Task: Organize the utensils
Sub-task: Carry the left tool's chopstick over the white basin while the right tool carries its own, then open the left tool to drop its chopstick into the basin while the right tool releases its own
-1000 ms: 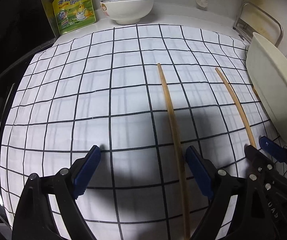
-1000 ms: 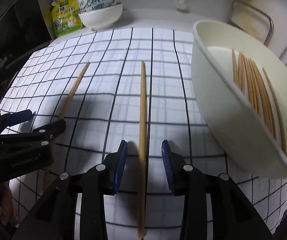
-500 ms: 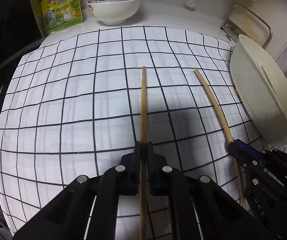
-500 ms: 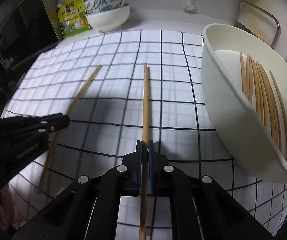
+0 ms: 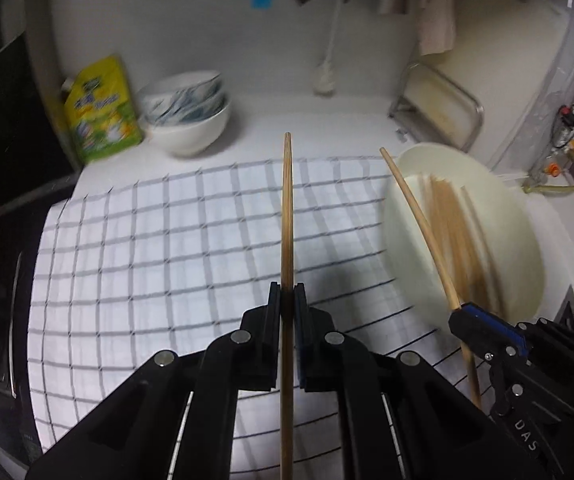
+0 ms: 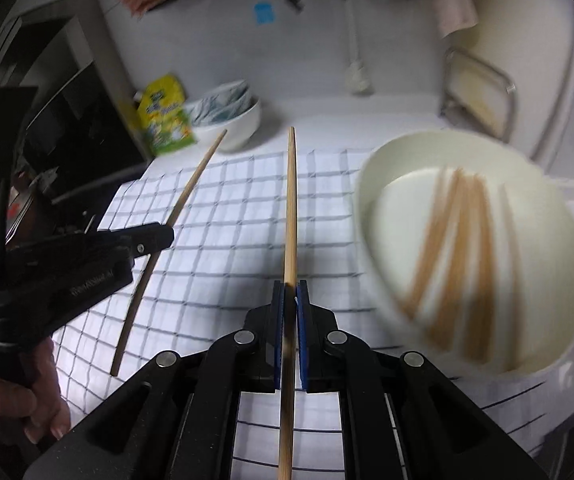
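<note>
Chopsticks of slim pale bamboo are being carried, one per claw: the left gripper (image 5: 287, 300) is clamping one chopstick (image 5: 287, 216) tight between its blue pads, and the right gripper (image 6: 290, 300) is pinching a second chopstick (image 6: 290, 208) likewise, both lifted clear of the white black-checked cloth (image 5: 147, 248). Each stick is running straight ahead along its claw's fingers. The round cream bowl (image 6: 379, 280) is sitting ahead and to the right of both claws, nearer the right one (probably the drop-off). It is holding a blurred bundle of several more chopsticks (image 6: 459, 248); an exact count is not possible.
</note>
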`<state>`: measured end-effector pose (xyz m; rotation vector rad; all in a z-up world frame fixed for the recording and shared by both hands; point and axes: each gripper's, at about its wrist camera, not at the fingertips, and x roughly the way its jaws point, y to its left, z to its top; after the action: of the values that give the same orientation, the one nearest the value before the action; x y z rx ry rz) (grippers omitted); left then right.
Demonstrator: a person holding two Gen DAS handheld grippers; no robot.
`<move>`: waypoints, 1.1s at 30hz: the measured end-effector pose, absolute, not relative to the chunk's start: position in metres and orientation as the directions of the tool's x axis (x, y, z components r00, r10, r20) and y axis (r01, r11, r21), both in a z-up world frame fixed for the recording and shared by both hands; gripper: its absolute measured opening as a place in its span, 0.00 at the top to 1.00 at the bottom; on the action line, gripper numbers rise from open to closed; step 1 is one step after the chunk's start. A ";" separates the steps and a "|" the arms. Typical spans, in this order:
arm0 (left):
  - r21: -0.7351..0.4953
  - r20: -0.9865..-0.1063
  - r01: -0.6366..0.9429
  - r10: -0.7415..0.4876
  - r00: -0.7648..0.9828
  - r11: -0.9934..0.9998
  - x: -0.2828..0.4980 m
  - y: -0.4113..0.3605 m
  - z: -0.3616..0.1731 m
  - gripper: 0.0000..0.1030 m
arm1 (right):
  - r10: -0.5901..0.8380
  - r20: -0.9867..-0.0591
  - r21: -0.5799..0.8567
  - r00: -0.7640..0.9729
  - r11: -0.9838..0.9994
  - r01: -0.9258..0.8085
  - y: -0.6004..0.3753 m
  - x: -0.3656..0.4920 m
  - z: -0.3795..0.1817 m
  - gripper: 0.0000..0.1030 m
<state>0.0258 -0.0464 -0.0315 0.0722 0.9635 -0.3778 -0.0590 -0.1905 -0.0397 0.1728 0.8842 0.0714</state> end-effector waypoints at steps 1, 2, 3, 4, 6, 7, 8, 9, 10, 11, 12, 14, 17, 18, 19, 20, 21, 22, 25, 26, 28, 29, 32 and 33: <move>-0.117 -0.805 0.366 -0.304 0.509 0.923 0.027 -0.058 -0.026 0.93 | 0.112 -0.756 0.176 0.644 0.984 0.036 -0.207 -0.061 -0.034 0.94; -0.125 -0.796 0.394 -0.329 0.508 0.911 0.028 -0.074 -0.019 0.93 | 0.099 -0.754 0.174 0.650 0.983 0.051 -0.215 -0.061 -0.032 0.94; -0.128 -0.791 0.412 -0.343 0.507 0.902 0.030 -0.087 -0.015 0.93 | 0.072 -0.750 0.169 0.658 0.982 0.085 -0.232 -0.062 -0.027 0.94; -0.132 -0.785 0.432 -0.360 0.504 0.892 0.031 -0.100 -0.010 0.93 | 0.053 -0.748 0.167 0.662 0.980 0.110 -0.246 -0.063 -0.024 0.94; -0.146 -0.773 0.471 -0.397 0.494 0.870 0.034 -0.131 -0.002 0.93 | 0.014 -0.746 0.158 0.665 0.975 0.156 -0.270 -0.064 -0.021 0.94; -0.143 -0.770 0.482 -0.403 0.495 0.865 0.035 -0.142 -0.001 0.93 | -0.003 -0.748 0.154 0.663 0.972 0.178 -0.281 -0.063 -0.020 0.94; -0.135 -0.765 0.499 -0.410 0.496 0.856 0.037 -0.158 0.001 0.93 | -0.022 -0.754 0.152 0.657 0.967 0.206 -0.296 -0.061 -0.021 0.94; -0.132 -0.765 0.510 -0.414 0.493 0.850 0.040 -0.168 0.000 0.93 | -0.032 -0.758 0.152 0.652 0.963 0.223 -0.305 -0.060 -0.022 0.94; -0.129 -0.767 0.522 -0.419 0.487 0.843 0.042 -0.179 0.000 0.93 | -0.042 -0.763 0.153 0.645 0.958 0.243 -0.315 -0.058 -0.024 0.94; -0.128 -0.769 0.534 -0.424 0.479 0.836 0.044 -0.192 -0.002 0.93 | -0.049 -0.768 0.155 0.639 0.953 0.260 -0.324 -0.056 -0.026 0.94; -0.126 -0.771 0.544 -0.427 0.473 0.830 0.045 -0.202 -0.004 0.93 | -0.052 -0.774 0.161 0.631 0.947 0.276 -0.334 -0.053 -0.029 0.94; -0.117 -0.779 0.558 -0.424 0.462 0.822 0.048 -0.221 -0.008 0.93 | -0.053 -0.782 0.170 0.621 0.940 0.295 -0.347 -0.050 -0.035 0.94; -0.113 -0.794 0.558 -0.412 0.446 0.822 0.054 -0.239 -0.015 0.93 | -0.047 -0.792 0.182 0.609 0.933 0.309 -0.360 -0.045 -0.043 0.94; -0.111 -0.799 0.557 -0.407 0.443 0.823 0.054 -0.243 -0.017 0.92 | -0.043 -0.795 0.186 0.606 0.932 0.310 -0.362 -0.042 -0.046 0.94; -0.106 -0.802 0.555 -0.401 0.442 0.825 0.055 -0.245 -0.018 0.92 | -0.038 -0.799 0.189 0.601 0.932 0.309 -0.364 -0.040 -0.049 0.94; -0.097 -0.804 0.551 -0.392 0.447 0.829 0.056 -0.247 -0.018 0.87 | -0.032 -0.803 0.192 0.596 0.931 0.309 -0.366 -0.039 -0.051 0.94; -0.090 -0.806 0.547 -0.383 0.450 0.832 0.056 -0.247 -0.018 0.73 | -0.033 -0.802 0.196 0.596 0.929 0.314 -0.369 -0.040 -0.052 0.93; -0.086 -0.807 0.541 -0.377 0.455 0.837 0.057 -0.247 -0.017 0.64 | -0.034 -0.798 0.200 0.602 0.927 0.318 -0.370 -0.040 -0.052 0.90; -0.075 -0.787 0.502 -0.360 0.500 0.861 0.057 -0.238 -0.012 0.29 | -0.048 -0.792 0.190 0.609 0.928 0.321 -0.371 -0.045 -0.050 0.85; -0.074 -0.786 0.494 -0.355 0.506 0.866 0.057 -0.235 -0.011 0.29 | -0.048 -0.791 0.191 0.610 0.928 0.321 -0.372 -0.046 -0.050 0.84; -0.069 -0.794 0.485 -0.343 0.503 0.872 0.057 -0.232 -0.010 0.29 | -0.051 -0.790 0.192 0.611 0.926 0.326 -0.373 -0.050 -0.048 0.81; -0.066 -0.796 0.480 -0.336 0.503 0.875 0.057 -0.229 -0.010 0.29 | -0.053 -0.789 0.194 0.612 0.924 0.330 -0.373 -0.053 -0.047 0.77; -0.064 -0.798 0.473 -0.330 0.504 0.879 0.054 -0.223 -0.009 0.26 | -0.054 -0.783 0.200 0.620 0.921 0.333 -0.372 -0.060 -0.042 0.73; -0.064 -0.797 0.472 -0.330 0.506 0.879 0.053 -0.221 -0.007 0.26 | -0.054 -0.782 0.200 0.621 0.922 0.332 -0.371 -0.061 -0.040 0.73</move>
<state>0.0527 -0.2214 -0.0075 0.1702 0.9209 -0.4865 -0.0613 -0.3709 -0.0400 0.3430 0.8763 -0.2272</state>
